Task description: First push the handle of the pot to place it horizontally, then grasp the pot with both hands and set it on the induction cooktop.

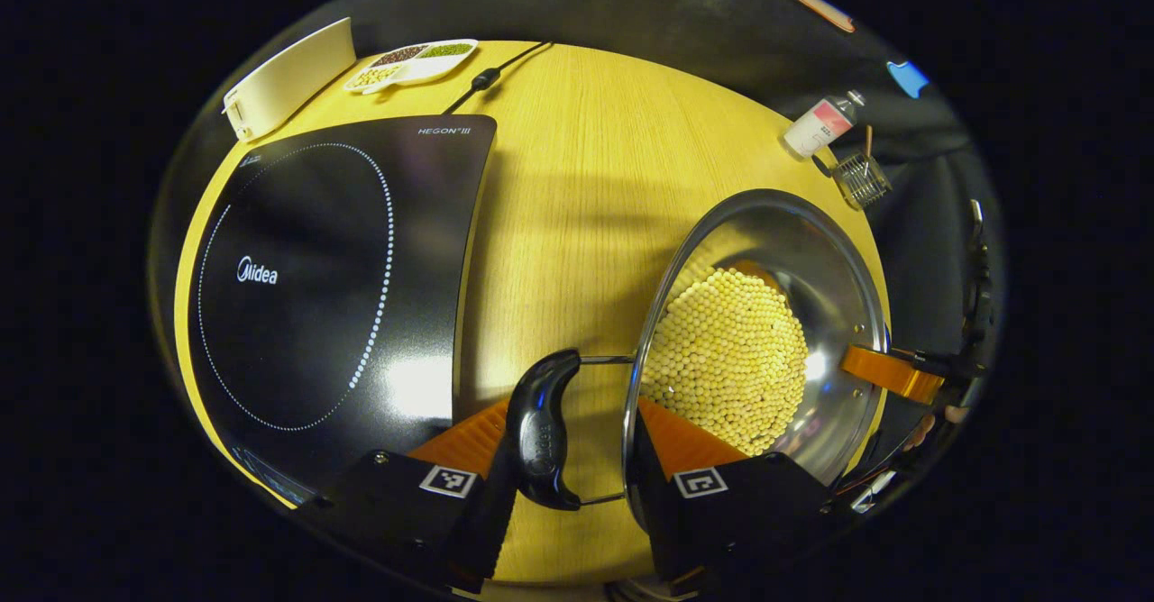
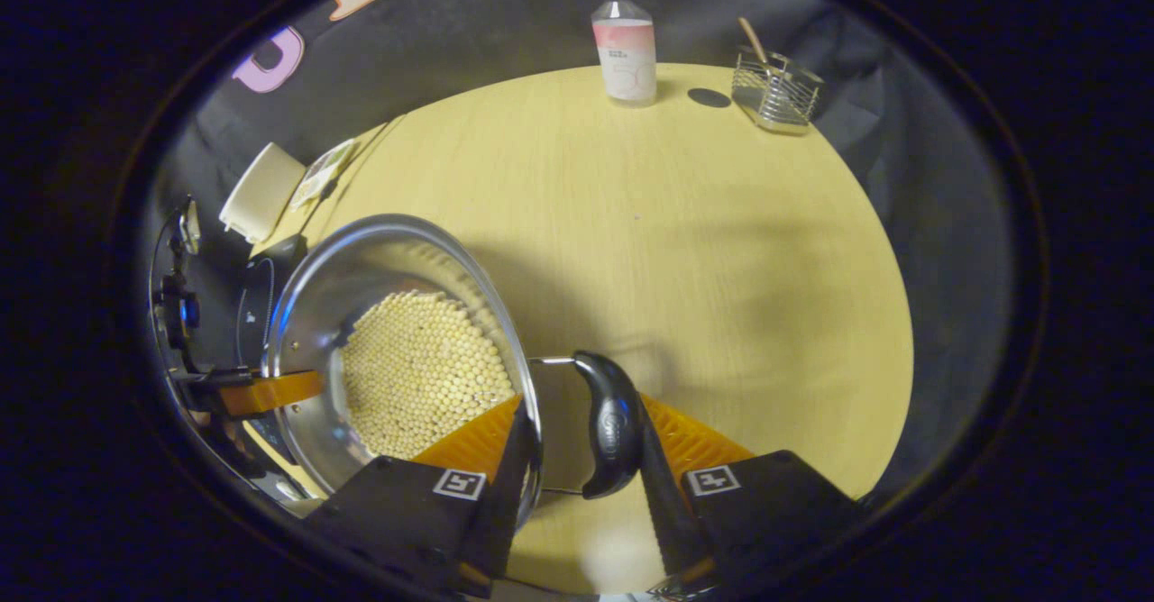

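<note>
A steel pot [image 1: 811, 259] holding yellow beans [image 1: 730, 359] sits to the right of the black induction cooktop [image 1: 306, 287] in the left gripper view. My left gripper [image 1: 572, 444] is shut across the pot's black side handle [image 1: 541, 422] and its rim, one finger outside the handle and the other inside the pot. In the right gripper view, my right gripper [image 2: 581, 444] is shut the same way across the opposite handle [image 2: 613, 422] of the pot [image 2: 361, 269]. Each gripper also appears at the pot's far rim in the other's view. I cannot tell whether the pot rests on the table.
On the round wooden table [image 1: 577, 178], a white box [image 1: 288, 75], a tray of grains [image 1: 415, 61] and the power cord [image 1: 487, 79] lie behind the cooktop. A bottle [image 2: 624, 48] and a wire basket [image 2: 775, 88] stand at the far edge.
</note>
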Demonstrator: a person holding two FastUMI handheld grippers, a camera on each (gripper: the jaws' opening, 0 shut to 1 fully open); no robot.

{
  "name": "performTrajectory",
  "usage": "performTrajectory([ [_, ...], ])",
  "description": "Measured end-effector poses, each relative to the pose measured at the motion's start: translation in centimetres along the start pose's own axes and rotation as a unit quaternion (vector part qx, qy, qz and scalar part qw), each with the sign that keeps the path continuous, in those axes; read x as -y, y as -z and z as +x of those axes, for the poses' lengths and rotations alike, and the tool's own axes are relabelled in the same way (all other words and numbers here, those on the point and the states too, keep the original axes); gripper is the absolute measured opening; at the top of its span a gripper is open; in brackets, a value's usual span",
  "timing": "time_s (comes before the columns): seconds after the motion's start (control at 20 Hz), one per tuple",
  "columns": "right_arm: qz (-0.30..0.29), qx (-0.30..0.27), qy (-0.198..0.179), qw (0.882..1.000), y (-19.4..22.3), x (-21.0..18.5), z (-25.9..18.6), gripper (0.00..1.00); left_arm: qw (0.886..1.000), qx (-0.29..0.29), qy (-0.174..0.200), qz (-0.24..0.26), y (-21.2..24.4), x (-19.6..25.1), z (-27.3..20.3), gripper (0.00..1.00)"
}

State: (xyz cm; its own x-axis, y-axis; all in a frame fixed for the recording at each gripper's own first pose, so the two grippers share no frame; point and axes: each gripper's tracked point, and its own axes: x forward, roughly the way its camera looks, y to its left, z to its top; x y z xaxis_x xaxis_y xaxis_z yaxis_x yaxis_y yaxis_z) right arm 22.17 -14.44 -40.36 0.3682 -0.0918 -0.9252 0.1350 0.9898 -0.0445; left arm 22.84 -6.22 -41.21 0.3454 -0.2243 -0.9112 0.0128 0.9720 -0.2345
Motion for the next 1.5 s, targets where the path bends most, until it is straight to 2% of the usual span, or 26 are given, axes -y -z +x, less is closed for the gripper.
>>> performTrajectory([
  [0.3, 0.033, -0.015, -0.015, 0.999, 1.1, -0.1, 1.7, 0.60, 1.000, 0.001, 0.008, 0.024, -0.6, 0.3, 1.1, 0.67],
  [0.4, 0.040, -0.015, -0.023, 0.999, 1.4, -0.1, 1.6, 0.55, 1.000, 0.002, 0.013, 0.018, -0.6, 0.3, 1.1, 0.65],
  [0.5, 0.038, -0.011, -0.025, 0.999, 1.2, 0.1, 1.5, 0.58, 1.000, 0.001, 0.011, 0.019, -0.6, 0.3, 1.1, 0.62],
  [0.6, 0.037, -0.010, -0.028, 0.999, 1.2, 0.2, 1.5, 0.47, 1.000, -0.005, 0.008, 0.018, -0.2, 0.2, 1.0, 0.64],
  [0.7, 0.042, -0.013, -0.033, 0.998, 1.7, 0.1, 1.4, 0.47, 1.000, -0.012, 0.008, 0.003, 0.4, 0.0, 0.8, 0.64],
  [0.8, 0.045, -0.014, -0.041, 0.998, 2.0, 0.0, 1.1, 0.47, 1.000, -0.021, 0.006, -0.009, 1.4, 0.1, 0.0, 0.63],
  [0.95, 0.035, -0.001, -0.052, 0.998, 2.0, -0.2, 0.2, 0.47, 1.000, -0.005, -0.001, -0.007, 1.5, 0.2, -1.7, 0.63],
  [1.0, 0.035, 0.002, -0.058, 0.998, 1.8, -0.4, -0.1, 0.53, 1.000, 0.002, -0.006, -0.002, 1.3, 0.1, -2.3, 0.63],
  [1.25, 0.028, 0.028, -0.088, 0.995, 0.2, -0.4, -0.4, 0.53, 0.999, 0.035, -0.023, 0.005, 0.6, -0.5, -5.5, 0.63],
  [1.5, 0.015, 0.042, -0.111, 0.993, 0.0, -0.1, -0.6, 0.53, 0.998, 0.042, -0.035, -0.003, 1.9, -0.8, -7.8, 0.63],
])
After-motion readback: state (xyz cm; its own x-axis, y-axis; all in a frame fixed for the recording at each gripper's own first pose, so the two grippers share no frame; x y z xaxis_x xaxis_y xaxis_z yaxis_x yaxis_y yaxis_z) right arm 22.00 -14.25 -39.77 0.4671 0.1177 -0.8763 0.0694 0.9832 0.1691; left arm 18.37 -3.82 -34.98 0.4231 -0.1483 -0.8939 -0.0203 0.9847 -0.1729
